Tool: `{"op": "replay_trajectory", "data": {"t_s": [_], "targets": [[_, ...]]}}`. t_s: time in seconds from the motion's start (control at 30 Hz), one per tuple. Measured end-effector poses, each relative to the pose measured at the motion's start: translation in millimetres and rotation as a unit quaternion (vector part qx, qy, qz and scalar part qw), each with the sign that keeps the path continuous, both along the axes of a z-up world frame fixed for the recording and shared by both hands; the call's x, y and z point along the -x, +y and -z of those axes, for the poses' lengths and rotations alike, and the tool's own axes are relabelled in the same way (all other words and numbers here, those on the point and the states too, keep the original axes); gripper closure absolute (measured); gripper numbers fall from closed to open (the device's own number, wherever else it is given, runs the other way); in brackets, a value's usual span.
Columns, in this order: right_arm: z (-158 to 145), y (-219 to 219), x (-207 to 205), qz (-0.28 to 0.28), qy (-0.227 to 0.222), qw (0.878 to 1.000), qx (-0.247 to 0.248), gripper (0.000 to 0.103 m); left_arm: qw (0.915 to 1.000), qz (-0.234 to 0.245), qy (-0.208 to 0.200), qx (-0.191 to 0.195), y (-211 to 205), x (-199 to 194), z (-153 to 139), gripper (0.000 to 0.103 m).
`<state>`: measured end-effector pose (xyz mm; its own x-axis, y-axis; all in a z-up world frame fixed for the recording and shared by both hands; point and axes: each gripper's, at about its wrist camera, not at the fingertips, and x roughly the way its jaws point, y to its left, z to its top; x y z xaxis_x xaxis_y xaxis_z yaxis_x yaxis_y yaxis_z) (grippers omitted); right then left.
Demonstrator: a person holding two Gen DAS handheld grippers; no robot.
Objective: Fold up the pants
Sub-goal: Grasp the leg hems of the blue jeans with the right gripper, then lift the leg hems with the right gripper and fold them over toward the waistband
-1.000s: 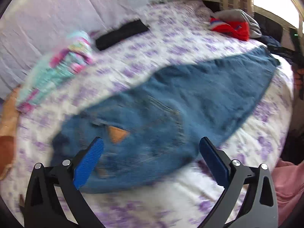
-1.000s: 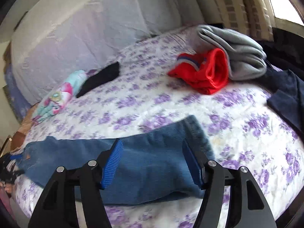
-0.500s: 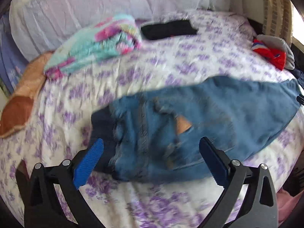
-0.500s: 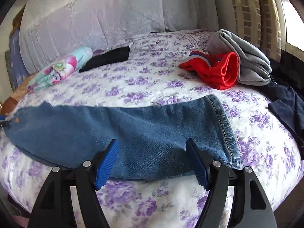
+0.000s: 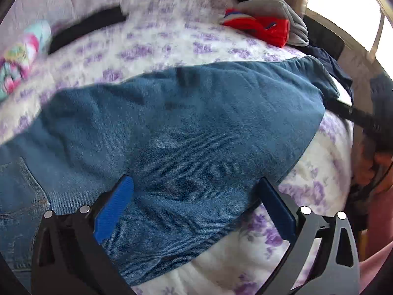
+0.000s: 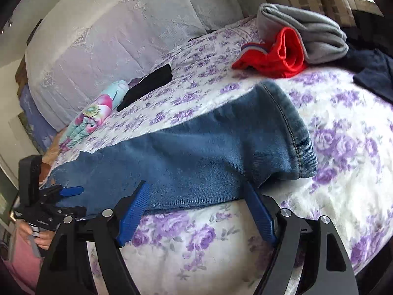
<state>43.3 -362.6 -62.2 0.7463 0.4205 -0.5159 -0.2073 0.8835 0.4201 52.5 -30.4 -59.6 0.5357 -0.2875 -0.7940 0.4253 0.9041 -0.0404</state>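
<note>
Both grippers, left [image 5: 194, 201] and right [image 6: 196, 211], hover with fingers apart, the right's widening, over limp, heavyish jeans [image 6: 196, 157] flat on the bed [image 6: 343, 147]; best pinched at hem and waistband.

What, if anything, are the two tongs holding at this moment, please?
Nothing is held: the left tongs stand open over the jeans, and the right tongs are opening at the leg's near edge.

Blue denim pants [image 5: 196, 127]; white bedspread [image 6: 343, 162], purple flowers; red garment [image 6: 277, 56]; grey garment [image 6: 307, 32]; black cloth [image 6: 149, 83].
</note>
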Motion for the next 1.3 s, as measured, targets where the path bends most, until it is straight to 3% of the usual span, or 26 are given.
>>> {"op": "replay_trajectory", "data": {"t_s": [0.07, 0.17, 0.23, 0.4, 0.47, 0.57, 0.63, 0.7, 0.77, 0.8, 0.9, 0.93, 1.0, 1.03, 1.13, 1.2, 1.3], "targets": [[-6.4, -7.0, 5.4, -0.005, -0.008, 1.000, -0.022, 0.024, 0.9997, 0.006, 0.006, -0.021, -2.8, 4.1, -2.7, 0.004], [-16.0, -23.7, 11.0, 0.005, -0.012, 0.998, -0.067, 0.024, 0.9997, -0.004, 0.019, -0.016, 1.6, 0.8, -8.8, 0.004], [-14.0, -41.6, 13.2, 0.034, 0.008, 0.993, -0.110, 0.024, 0.9998, -0.008, 0.020, -0.005, 2.4, -1.3, -12.4, 0.004], [8.7, -75.8, 14.0, 0.083, 0.058, 0.972, -0.212, 0.039, 0.9998, -0.011, 0.017, -0.003, -7.8, 1.4, -8.7, 0.004], [10.9, -81.0, 8.5, 0.094, 0.058, 0.968, -0.223, 0.055, 0.9999, -0.010, 0.005, -0.010, -12.4, 4.1, -7.1, 0.004], [9.5, -86.0, -6.4, 0.100, 0.049, 0.968, -0.224, 0.066, 0.9999, -0.011, 0.002, 0.010, -7.8, 4.4, -6.8, 0.004], [15.0, -87.8, -20.4, 0.104, 0.071, 0.966, -0.227, 0.068, 0.9999, -0.011, -0.007, 0.012, -7.2, 6.9, -5.9, 0.004], [13.5, -88.8, -24.9, 0.107, 0.072, 0.967, -0.221, 0.080, 0.9998, -0.010, -0.012, 0.008, -8.2, 8.3, -5.0, 0.004], [-0.5, -86.3, -22.3, 0.096, 0.042, 0.974, -0.202, 0.092, 0.9998, -0.010, -0.015, 0.008, -7.6, 8.7, -4.8, 0.004], [-11.7, -82.9, -17.3, 0.087, 0.014, 0.979, -0.183, 0.093, 0.9998, -0.009, -0.015, 0.010, -7.3, 8.5, -4.8, 0.004], [-30.6, -69.6, -6.5, 0.077, -0.053, 0.990, -0.109, 0.093, 0.9997, -0.009, -0.019, 0.010, -7.8, 8.9, -4.2, 0.004], [-26.4, -68.6, -10.3, 0.085, -0.047, 0.992, -0.086, 0.091, 0.9997, -0.009, -0.021, 0.010, -8.0, 9.4, -4.2, 0.004], [-0.6, -68.9, -23.9, 0.112, 0.015, 0.993, -0.037, 0.084, 0.9997, -0.009, -0.022, 0.009, -8.3, 10.6, -4.3, 0.004], [7.5, -72.2, -21.6, 0.112, 0.013, 0.992, -0.052, 0.084, 0.9997, -0.008, -0.021, 0.008, -7.7, 11.2, -4.6, 0.004], [-6.7, -80.3, -4.4, 0.153, 0.017, 0.987, -0.056, 0.053, 0.9998, -0.013, -0.013, 0.007, -5.3, 12.0, -10.7, 0.005], [-30.1, -83.7, 12.1, 0.171, -0.035, 0.983, -0.065, 0.053, 0.9992, -0.002, -0.025, 0.030, -8.1, 14.3, -28.0, 0.005], [-57.2, -67.9, 6.8, 0.108, -0.089, 0.987, -0.074, 0.053, 0.9941, 0.031, -0.062, 0.084, -25.8, 16.1, -56.4, 0.005]]}}
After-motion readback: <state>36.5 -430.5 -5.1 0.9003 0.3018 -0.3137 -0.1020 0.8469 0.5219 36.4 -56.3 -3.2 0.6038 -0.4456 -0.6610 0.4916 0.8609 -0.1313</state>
